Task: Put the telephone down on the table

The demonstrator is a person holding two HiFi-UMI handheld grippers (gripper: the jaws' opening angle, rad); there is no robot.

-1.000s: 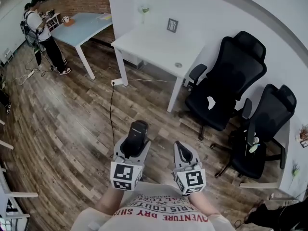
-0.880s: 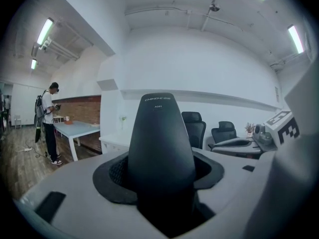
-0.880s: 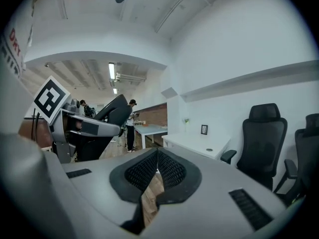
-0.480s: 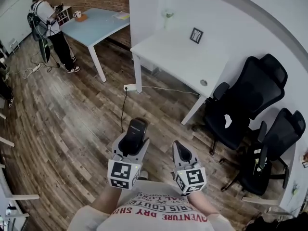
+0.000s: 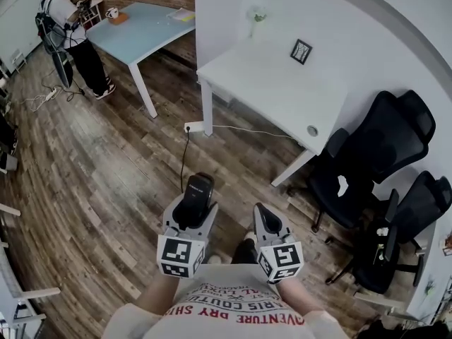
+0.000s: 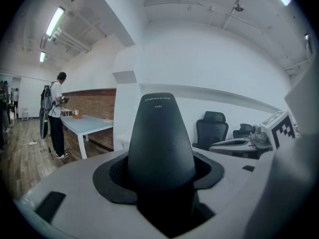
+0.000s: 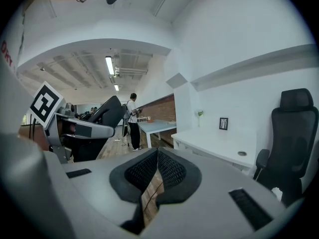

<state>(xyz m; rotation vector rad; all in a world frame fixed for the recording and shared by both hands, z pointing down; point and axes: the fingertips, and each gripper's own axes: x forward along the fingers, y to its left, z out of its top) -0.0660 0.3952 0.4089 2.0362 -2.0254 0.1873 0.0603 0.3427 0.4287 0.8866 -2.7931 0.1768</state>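
Firmly, fingers (image 6: pixel 60 183) of the left gripper (image 5: pixel 194 212) pinch the black telephone (image 5: pixel 198 191). Fingers (image 7: pixel 175 172) of the right gripper (image 5: pixel 260 212) press together; the counter (image 5: pixel 275 83) lies ahead

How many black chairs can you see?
2. One black chair is at the right of the head view. The second chair stands beside it, lower in the picture. More may be hidden outside the view.
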